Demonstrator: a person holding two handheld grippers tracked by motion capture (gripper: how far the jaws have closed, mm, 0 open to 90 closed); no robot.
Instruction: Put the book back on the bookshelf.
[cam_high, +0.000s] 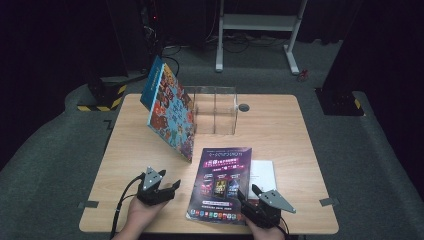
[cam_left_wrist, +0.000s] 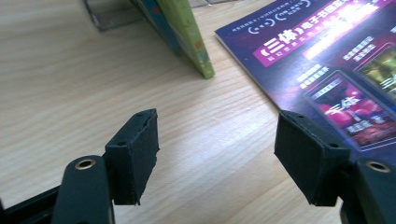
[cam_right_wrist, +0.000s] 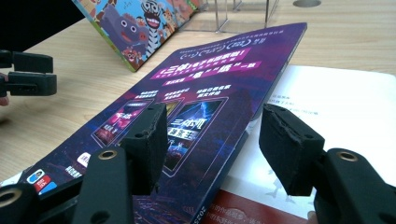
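On table (cam_high: 280, 125): magazine (cam_high: 222, 182) half-covers white sheet (cam_high: 264, 172); left gripper (cam_left_wrist: 215, 158), right gripper (cam_right_wrist: 212, 144) jaws apart, empty.

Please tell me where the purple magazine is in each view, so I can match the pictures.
High view: purple magazine lies flat at bottom centre.
Left gripper view: magazine at upper right.
Right gripper view: magazine in the centre.
Shared landmark: the leaning picture book.
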